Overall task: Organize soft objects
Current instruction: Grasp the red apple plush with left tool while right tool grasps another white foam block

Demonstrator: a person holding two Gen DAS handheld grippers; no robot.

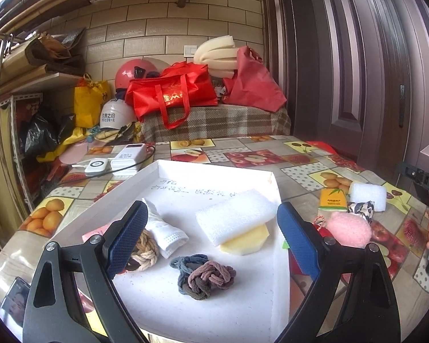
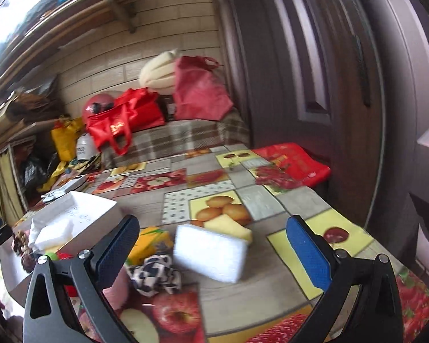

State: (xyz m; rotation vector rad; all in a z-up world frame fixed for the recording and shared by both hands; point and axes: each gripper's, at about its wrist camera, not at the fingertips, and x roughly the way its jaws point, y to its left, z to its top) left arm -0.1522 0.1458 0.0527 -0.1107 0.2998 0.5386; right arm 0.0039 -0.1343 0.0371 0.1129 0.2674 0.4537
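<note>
Soft items in white tray (image 1: 214, 168): seemingly 5; 2 tools (image 1: 208, 237) (image 2: 211, 254), both spread wide, empty.

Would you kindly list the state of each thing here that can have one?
left gripper: open, empty, over the tray
right gripper: open, empty
white tray: partly filled
white foam pad: in tray, on a yellow sponge
foam block: on the table, outside tray
pink puff: outside tray
</note>
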